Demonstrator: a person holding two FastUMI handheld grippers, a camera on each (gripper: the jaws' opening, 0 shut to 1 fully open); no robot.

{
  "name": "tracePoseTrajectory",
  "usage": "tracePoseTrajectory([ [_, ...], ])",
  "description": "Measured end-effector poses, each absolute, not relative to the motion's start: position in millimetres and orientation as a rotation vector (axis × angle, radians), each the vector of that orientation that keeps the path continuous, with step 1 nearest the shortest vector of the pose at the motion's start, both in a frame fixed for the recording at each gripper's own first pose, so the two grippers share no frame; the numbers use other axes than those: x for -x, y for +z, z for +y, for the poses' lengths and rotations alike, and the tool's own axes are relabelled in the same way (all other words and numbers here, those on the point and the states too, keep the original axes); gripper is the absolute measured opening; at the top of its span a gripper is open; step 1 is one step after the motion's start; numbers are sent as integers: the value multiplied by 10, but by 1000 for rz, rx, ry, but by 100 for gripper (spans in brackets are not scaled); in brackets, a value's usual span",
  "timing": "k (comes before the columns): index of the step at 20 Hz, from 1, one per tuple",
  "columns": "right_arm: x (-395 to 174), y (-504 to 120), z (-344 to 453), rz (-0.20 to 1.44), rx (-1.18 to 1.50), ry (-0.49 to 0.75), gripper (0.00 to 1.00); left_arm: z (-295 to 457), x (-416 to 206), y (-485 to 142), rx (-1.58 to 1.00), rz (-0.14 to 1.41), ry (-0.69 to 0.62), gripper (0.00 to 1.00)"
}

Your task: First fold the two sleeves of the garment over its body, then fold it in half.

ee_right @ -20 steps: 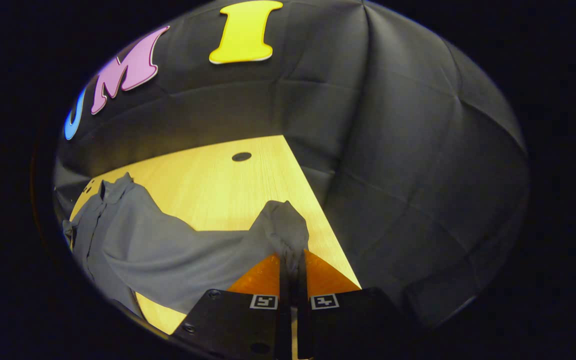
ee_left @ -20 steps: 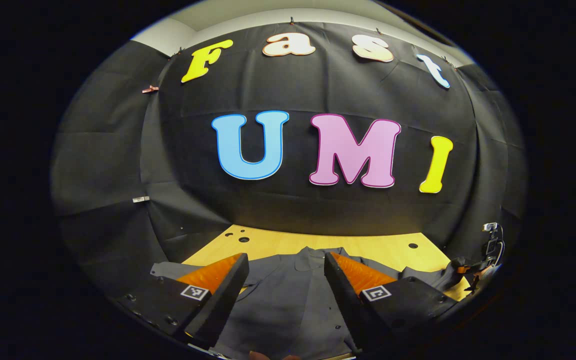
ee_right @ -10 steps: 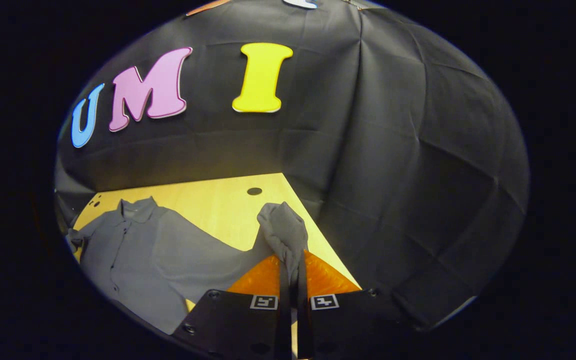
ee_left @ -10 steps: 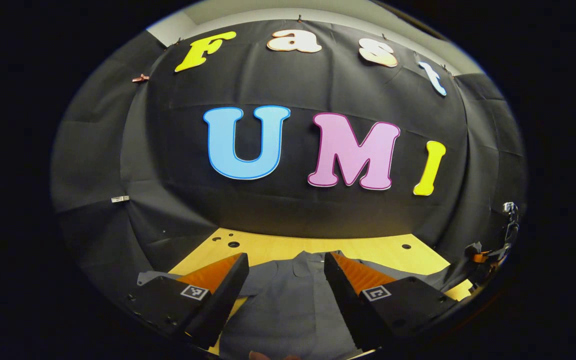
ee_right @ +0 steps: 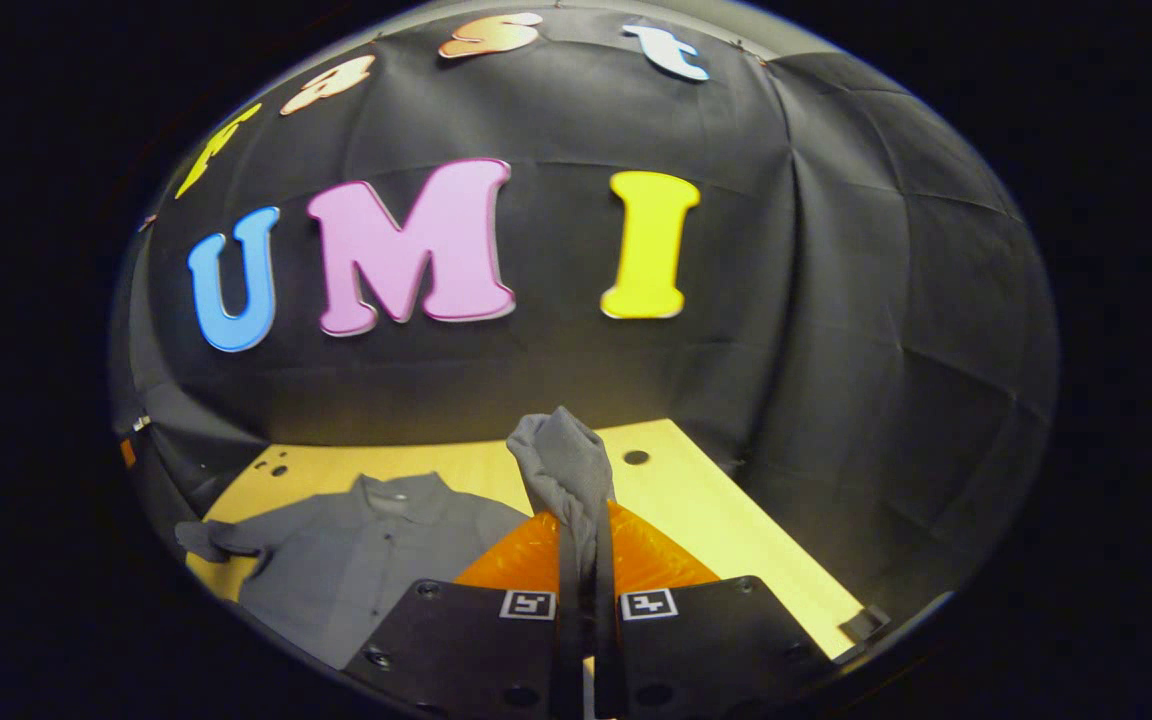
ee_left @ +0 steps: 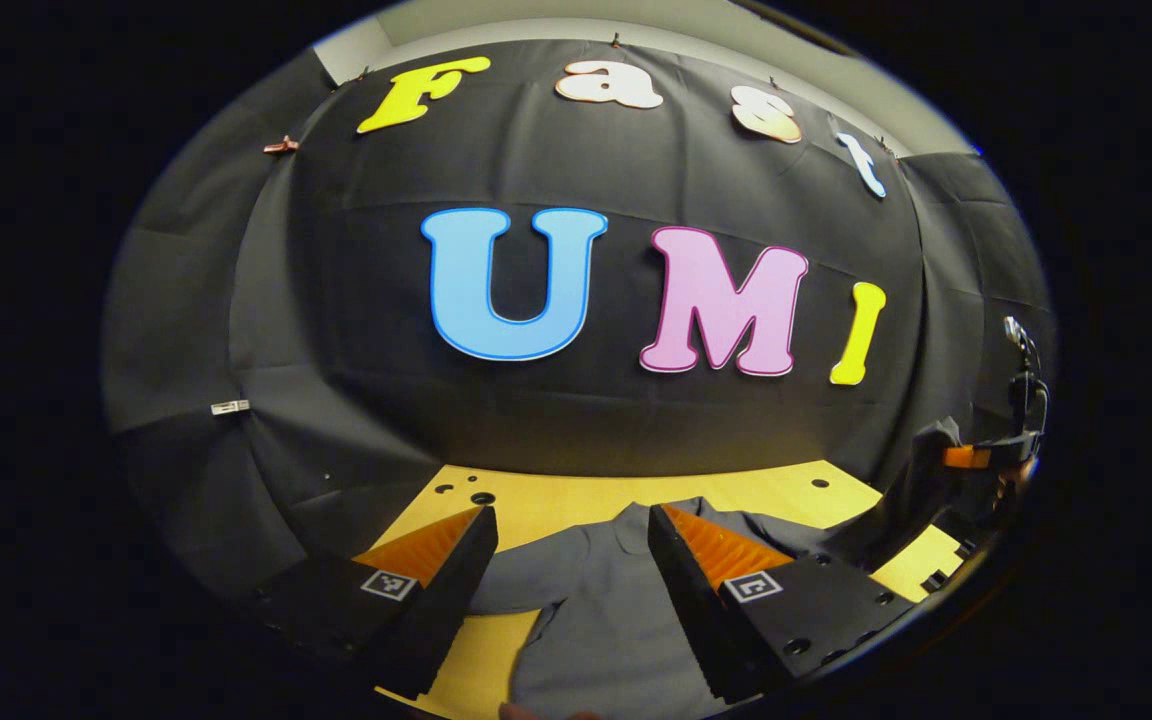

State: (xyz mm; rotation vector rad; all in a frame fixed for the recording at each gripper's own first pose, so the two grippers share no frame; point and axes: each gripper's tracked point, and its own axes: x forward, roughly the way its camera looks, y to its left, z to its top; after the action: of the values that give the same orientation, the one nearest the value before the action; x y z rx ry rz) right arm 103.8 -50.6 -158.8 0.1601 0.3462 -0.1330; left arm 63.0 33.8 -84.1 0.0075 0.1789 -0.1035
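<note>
A grey button-up shirt point(ee_right: 366, 560) lies flat on the wooden table point(ee_right: 716, 520), collar toward the back wall. My right gripper point(ee_right: 584, 515) is shut on the cuff of one sleeve point(ee_right: 566, 465), which stands bunched above the fingers, lifted off the table. The other sleeve point(ee_right: 206, 538) lies out to the shirt's far side. My left gripper point(ee_left: 571, 520) hangs open above the shirt's body point(ee_left: 596, 610), nothing between its fingers. In the left gripper view the right gripper point(ee_left: 981, 455) is at the far right, with the raised sleeve point(ee_left: 896, 500) hanging from it.
The black cloth wall closes the table's back and sides. Small round holes point(ee_right: 636, 457) point(ee_left: 482, 497) mark the tabletop near the back corners. Bare wood point(ee_left: 556, 500) shows beyond the collar and to the right of the shirt.
My right gripper has raised the sleeve cuff off the table and swung toward the shirt's body. The left gripper stayed open and shifted slightly over the shirt.
</note>
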Motion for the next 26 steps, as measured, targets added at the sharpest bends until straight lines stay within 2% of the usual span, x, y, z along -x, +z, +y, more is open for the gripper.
tracePoseTrajectory([
  [4,-1300,-1493,297,324,-147,-50,9,812,-532,-965,9,197,-63,95],
  [9,-1459,-1763,1174,376,-88,62,9,1358,-452,-1056,6,198,-2,96],
  [10,-1482,-1839,1316,391,-74,76,9,1462,-439,-1089,9,200,9,92],
  [11,-1507,-1934,1445,408,-55,85,9,1560,-434,-1120,14,203,21,95],
  [18,-1605,-2634,2130,537,9,141,9,2070,-521,-1306,25,222,84,96],
  [19,-1608,-2712,2194,552,17,148,9,2123,-532,-1338,26,228,92,91],
  [20,-1612,-2804,2252,568,28,154,9,2167,-543,-1386,25,234,96,95],
  [26,-1537,-3324,2614,683,29,196,11,2427,-559,-1612,23,276,143,96],
])
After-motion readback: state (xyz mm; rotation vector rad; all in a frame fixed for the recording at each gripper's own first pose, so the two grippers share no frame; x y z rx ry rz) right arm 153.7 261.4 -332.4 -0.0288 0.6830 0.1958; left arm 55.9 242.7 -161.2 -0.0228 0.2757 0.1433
